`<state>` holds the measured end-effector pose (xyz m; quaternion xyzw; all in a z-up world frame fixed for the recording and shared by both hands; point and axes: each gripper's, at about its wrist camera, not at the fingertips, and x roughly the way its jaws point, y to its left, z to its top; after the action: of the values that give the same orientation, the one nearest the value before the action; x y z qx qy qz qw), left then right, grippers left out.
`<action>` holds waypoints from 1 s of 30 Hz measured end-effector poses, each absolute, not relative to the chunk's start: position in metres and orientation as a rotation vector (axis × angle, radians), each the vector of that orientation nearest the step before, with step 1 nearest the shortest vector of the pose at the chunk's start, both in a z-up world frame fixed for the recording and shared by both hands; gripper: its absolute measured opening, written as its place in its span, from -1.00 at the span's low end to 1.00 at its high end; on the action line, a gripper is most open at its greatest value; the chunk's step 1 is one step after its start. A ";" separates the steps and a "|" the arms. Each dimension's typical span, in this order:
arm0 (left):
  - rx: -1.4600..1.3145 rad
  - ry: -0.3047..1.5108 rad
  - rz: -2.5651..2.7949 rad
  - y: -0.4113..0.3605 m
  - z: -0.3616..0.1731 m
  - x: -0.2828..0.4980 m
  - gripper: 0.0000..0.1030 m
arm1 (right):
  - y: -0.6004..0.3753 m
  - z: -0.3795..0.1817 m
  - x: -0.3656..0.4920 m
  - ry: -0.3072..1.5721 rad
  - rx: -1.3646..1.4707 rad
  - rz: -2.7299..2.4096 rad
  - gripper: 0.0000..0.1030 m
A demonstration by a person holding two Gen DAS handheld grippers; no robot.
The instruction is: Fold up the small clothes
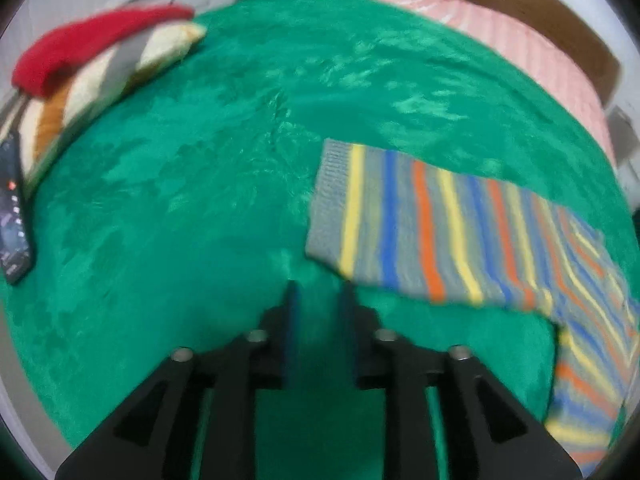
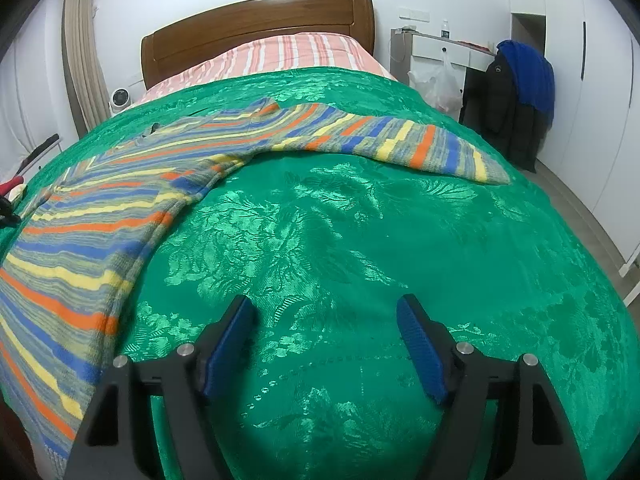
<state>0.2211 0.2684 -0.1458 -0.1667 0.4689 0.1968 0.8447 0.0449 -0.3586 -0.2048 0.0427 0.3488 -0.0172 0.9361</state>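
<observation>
A striped knitted sweater (image 2: 132, 208) lies spread across the green bedspread (image 2: 340, 240) of my bed, its body at nine o'clock in the right-hand view and one sleeve (image 2: 400, 146) reaching out flat toward one o'clock. In the left-hand view the other sleeve's ribbed cuff (image 1: 328, 200) sits at about two o'clock, just beyond my left tongs (image 1: 320, 300).

My left tongs stand partly open with nothing between the pads, only bedspread showing in the gap; the picture is blurred, so I cannot say for sure whether the right-hand pad brushes the cuff's lower edge. My right tongs (image 2: 326, 344) gape wide and empty over bare bedspread, well apart from the sweater.

The sweater looks soft, thick and limp: light enough to lift by an edge, but sure to sag and drag rather than hold a shape. The satiny spread should let it slide. I judge the ribbed cuff the best hold for the left, being firm and doubled. For the right, the far sleeve's cuff (image 2: 494, 172) looks the natural hold, to bring that sleeve across the body.
</observation>
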 end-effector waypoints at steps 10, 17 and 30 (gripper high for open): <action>-0.135 0.923 0.225 0.187 -0.175 0.153 0.81 | -0.353 -0.209 0.045 0.692 0.064 -0.055 0.59; -0.103 0.842 0.206 0.179 -0.169 0.177 0.99 | -0.353 -0.211 0.042 0.668 0.067 -0.048 0.61; -0.083 0.814 0.210 0.182 -0.191 0.172 0.99 | -0.353 -0.211 0.040 0.659 0.063 -0.048 0.64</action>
<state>0.1721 0.1824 -0.1912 -0.0403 0.3952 0.1021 0.9120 0.0404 -0.3534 -0.2113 0.0310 0.3237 -0.0233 0.9454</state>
